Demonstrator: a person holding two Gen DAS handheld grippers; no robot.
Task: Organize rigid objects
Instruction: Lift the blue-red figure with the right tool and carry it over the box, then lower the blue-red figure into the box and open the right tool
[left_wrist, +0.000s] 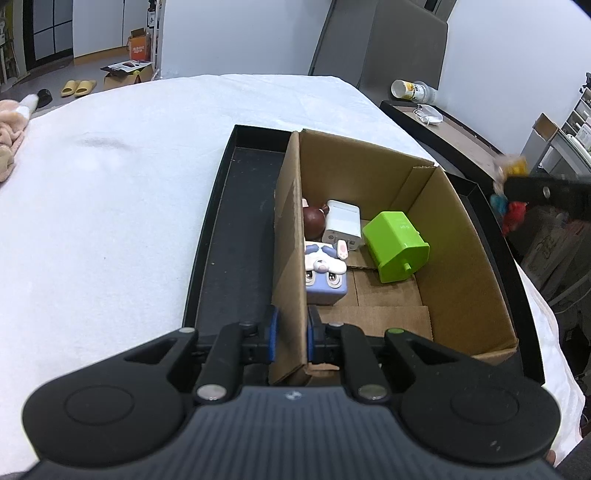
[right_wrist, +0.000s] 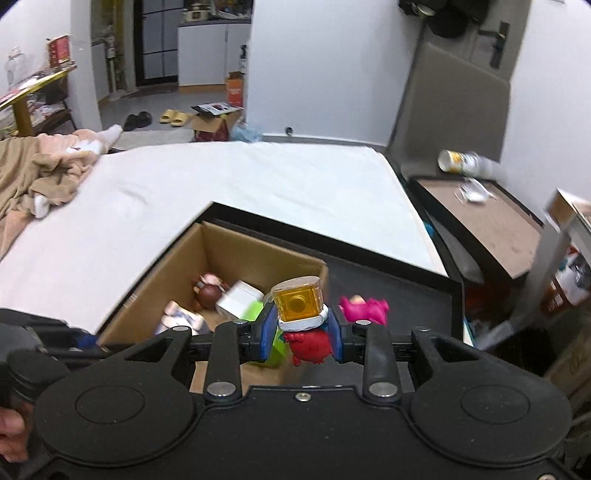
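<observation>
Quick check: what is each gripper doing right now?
Left gripper: shut on the cardboard box wall.
Right gripper: shut on a toy figure with a yellow block top.

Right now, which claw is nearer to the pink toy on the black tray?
Right. The right claw, shut on a yellow-and-red toy, is just beside the pink toy. The left claw clamps the cardboard box wall, farther away.

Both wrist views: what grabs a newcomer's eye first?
The right gripper is shut on a toy with a yellow cube top and red body, held above the cardboard box. The left gripper pinches that box's side wall. Inside, a bright green block stands out.
</observation>
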